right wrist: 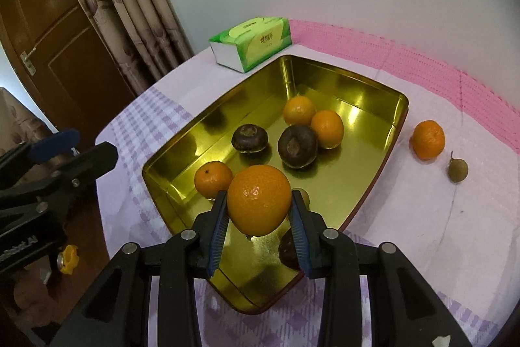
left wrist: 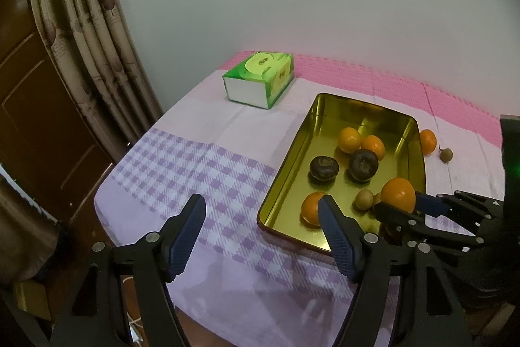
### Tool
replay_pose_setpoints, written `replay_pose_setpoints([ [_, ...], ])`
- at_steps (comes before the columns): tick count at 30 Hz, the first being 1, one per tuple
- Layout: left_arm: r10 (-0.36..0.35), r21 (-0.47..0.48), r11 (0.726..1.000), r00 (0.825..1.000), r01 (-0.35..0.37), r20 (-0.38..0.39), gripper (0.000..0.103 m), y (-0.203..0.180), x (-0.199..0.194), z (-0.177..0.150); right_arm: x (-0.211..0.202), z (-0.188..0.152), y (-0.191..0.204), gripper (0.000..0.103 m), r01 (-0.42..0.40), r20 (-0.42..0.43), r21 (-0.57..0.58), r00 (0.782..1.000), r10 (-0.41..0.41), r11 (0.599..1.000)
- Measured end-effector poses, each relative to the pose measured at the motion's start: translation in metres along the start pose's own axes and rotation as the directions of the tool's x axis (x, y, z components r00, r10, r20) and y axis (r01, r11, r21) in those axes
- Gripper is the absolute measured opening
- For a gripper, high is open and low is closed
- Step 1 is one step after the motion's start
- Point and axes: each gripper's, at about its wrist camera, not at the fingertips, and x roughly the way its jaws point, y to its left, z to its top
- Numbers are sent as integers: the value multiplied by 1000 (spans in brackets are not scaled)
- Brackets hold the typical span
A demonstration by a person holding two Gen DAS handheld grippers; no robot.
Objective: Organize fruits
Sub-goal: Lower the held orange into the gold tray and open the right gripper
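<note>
A gold metal tray (right wrist: 182, 135) (left wrist: 294, 152) sits on the table and holds several oranges, dark brown fruits (right wrist: 297, 145) (left wrist: 363, 165) and small green-brown fruits (left wrist: 364, 199). My right gripper (right wrist: 260, 210) (left wrist: 398, 207) is shut on an orange (right wrist: 259, 199) (left wrist: 398, 194) and holds it over the tray's near end. My left gripper (left wrist: 261, 204) is open and empty, above the tablecloth at the tray's near left corner. One orange (right wrist: 427, 139) (left wrist: 428, 141) and a small green-brown fruit (right wrist: 458, 170) (left wrist: 446, 154) lie on the cloth right of the tray.
A green tissue box (left wrist: 260, 78) (right wrist: 252, 41) stands at the table's far left. The table has a purple checked and pink cloth (left wrist: 182, 171). Curtains (left wrist: 87, 31) and a brown door (left wrist: 35, 106) are left of the table, a pale wall behind.
</note>
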Motion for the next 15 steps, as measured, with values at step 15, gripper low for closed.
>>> replay_pose_setpoints([
  [15, 0, 7, 1000, 1000, 0, -3, 76, -1, 0, -1, 9, 6, -4, 35, 12, 0, 21, 1000, -12, 1000],
])
